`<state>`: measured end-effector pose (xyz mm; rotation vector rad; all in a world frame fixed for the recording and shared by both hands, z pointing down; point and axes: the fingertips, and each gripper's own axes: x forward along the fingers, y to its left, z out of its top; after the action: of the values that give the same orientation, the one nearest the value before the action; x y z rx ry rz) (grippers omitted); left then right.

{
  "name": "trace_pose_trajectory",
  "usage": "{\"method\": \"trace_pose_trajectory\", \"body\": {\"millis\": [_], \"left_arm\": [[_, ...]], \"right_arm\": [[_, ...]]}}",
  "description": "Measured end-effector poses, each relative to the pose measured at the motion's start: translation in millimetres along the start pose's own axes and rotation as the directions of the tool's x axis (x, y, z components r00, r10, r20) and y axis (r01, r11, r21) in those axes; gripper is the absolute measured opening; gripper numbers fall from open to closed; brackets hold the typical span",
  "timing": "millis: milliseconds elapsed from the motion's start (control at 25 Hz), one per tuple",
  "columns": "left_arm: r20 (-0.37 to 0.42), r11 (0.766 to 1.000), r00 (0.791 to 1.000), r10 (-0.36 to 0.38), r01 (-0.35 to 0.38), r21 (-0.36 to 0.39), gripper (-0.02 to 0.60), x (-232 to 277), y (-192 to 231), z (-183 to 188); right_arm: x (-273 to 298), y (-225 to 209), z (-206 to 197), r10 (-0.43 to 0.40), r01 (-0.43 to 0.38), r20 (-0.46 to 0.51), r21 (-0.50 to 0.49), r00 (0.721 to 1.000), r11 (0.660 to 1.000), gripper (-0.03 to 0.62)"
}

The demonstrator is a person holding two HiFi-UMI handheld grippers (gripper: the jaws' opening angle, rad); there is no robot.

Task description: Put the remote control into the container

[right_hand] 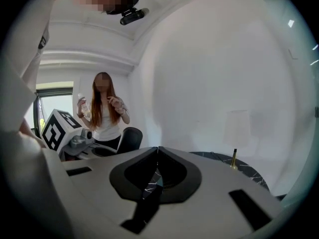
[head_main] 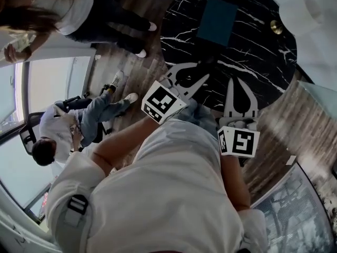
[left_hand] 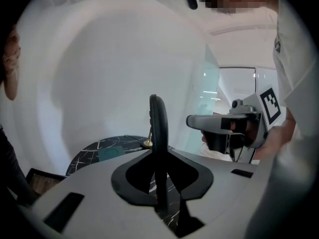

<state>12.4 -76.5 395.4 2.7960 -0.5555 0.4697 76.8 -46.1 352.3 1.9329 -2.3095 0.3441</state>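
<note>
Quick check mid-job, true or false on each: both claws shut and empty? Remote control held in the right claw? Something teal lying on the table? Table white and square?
1. The left claw and the right claw are both shut with nothing between them. True.
2. The right claw holds the remote control. False: it is empty, and no remote shows in any view.
3. A teal rectangular item lies on the table. True.
4. The table is white and square. False: it is round and black marble with white veins.
</note>
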Motion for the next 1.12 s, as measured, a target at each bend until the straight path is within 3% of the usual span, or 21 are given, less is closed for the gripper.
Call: {"method": "trace_pose_trajectory", "body": {"millis": [200,400,680,1000,1120], "left_arm": [[-0.140,1.000,0.990,-0.012,0.015,0.019,0.077,23.3,18.6,-45.5],[-0.261,0.999,0.965,-0.019,0.027,0.026,0.077,44.5,38.1,-86.7],[-0.426,0.997,0.904,-0.014,0.043,0.057,0.077,82.7,57.8,-147.6],[-0.530,0.997,0.847,-0.034,0.068,0.044,0.077,114.9,64.2,-186.8],[-0.590,0.996,0.807,-0.017,0.065,0.060,0.077,122.5,70.0,-203.8]], "right_arm": [[9.1,-3.8,-20.9,-0.004,0.004,-0.051,0.006,0.999,1.000,0.011],[10.7,-10.5,-34.4,-0.018,0.019,-0.090,0.013,0.996,1.000,0.011],[19.0,-10.4,-55.0,-0.020,0.024,-0.114,0.034,0.993,0.999,0.011],[44.6,-18.0,-90.3,-0.036,0.048,-0.156,0.078,0.987,0.996,0.011],[53.6,-24.2,-102.1,-0.050,0.067,-0.174,0.094,0.984,0.993,0.011]]}}
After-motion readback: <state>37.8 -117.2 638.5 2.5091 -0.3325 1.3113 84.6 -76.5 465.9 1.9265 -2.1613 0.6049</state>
